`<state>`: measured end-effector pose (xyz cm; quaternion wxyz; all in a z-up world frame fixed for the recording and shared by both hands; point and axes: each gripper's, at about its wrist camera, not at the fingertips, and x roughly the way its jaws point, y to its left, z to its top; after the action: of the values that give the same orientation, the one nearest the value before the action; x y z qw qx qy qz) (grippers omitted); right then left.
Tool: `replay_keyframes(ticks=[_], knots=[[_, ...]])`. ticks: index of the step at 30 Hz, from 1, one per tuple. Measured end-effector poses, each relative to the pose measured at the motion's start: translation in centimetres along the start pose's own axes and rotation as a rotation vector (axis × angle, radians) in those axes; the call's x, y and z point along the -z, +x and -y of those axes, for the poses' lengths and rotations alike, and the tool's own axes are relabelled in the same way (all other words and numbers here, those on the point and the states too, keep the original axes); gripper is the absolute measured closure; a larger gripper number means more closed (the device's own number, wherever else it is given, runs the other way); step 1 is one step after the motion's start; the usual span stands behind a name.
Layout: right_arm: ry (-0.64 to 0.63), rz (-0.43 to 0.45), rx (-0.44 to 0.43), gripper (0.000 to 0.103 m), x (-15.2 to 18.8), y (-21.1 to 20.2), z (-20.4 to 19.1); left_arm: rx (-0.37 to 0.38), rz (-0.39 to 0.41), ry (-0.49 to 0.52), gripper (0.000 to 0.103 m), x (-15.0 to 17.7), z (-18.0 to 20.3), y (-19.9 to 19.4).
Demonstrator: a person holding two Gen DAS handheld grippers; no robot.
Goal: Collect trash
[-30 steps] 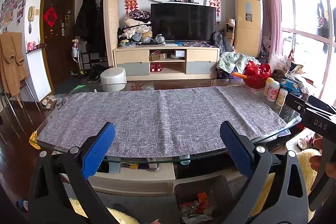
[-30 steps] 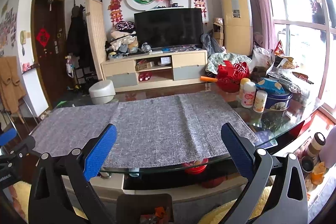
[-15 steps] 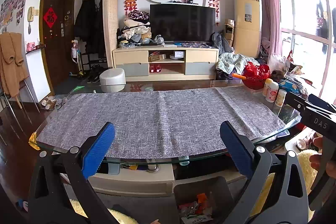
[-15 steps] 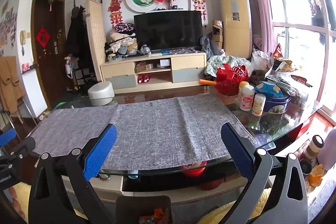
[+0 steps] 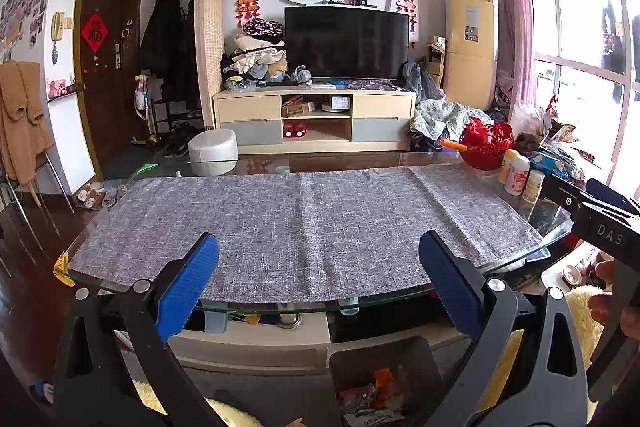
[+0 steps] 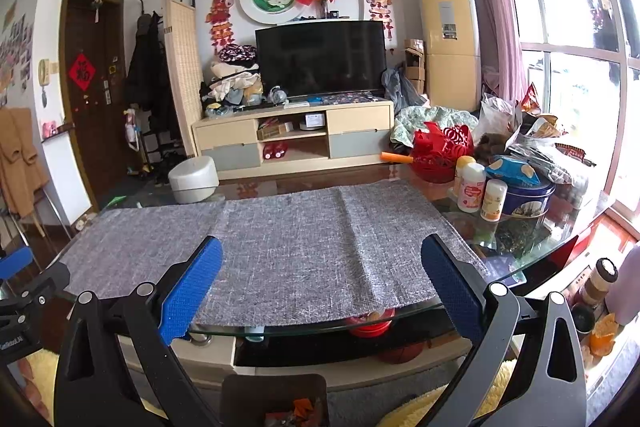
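Observation:
A dark trash bin (image 5: 380,383) holding crumpled wrappers stands on the floor in front of the glass table (image 5: 280,303), below and between my grippers; it also shows in the right wrist view (image 6: 276,403). My left gripper (image 5: 320,287) is open and empty, held above the bin at the table's near edge. My right gripper (image 6: 322,287) is open and empty, at the same edge further right. A grey cloth (image 5: 304,223) covers the tabletop; no trash shows on it. The right gripper's body (image 5: 600,227) shows at the left wrist view's right side.
Bottles (image 6: 476,187), a blue tin (image 6: 528,197), a red basket (image 6: 440,147) and snack bags (image 6: 540,143) crowd the table's right end. A TV stand (image 5: 316,119) and white stool (image 5: 212,151) stand beyond. Cups and peel (image 6: 600,307) lie at the lower right.
Both grippers have drifted slightly, so the table sits a little lower in the views. Both stay open and empty.

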<state>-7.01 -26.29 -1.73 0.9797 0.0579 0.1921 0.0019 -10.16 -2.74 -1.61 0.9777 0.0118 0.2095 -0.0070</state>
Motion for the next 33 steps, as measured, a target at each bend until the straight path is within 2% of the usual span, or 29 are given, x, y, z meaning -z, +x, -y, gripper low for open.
replay_keyframes(ticks=[17,23,27,33], knots=[[0.0,-0.008,-0.004,0.003,0.04,0.2,-0.1,-0.008,-0.005,0.012,0.008,0.15,0.5,0.11],[0.002,-0.008,-0.006,0.003,0.06,0.2,-0.12,0.003,-0.025,-0.012,0.008,0.13,0.27,0.37],[0.004,-0.018,-0.01,0.003,0.15,0.29,-0.12,-0.004,0.002,-0.001,0.008,0.23,0.38,0.07],[0.004,-0.022,-0.01,0.003,0.16,0.42,-0.05,0.023,0.015,-0.019,0.009,-0.02,0.0,-0.17]])
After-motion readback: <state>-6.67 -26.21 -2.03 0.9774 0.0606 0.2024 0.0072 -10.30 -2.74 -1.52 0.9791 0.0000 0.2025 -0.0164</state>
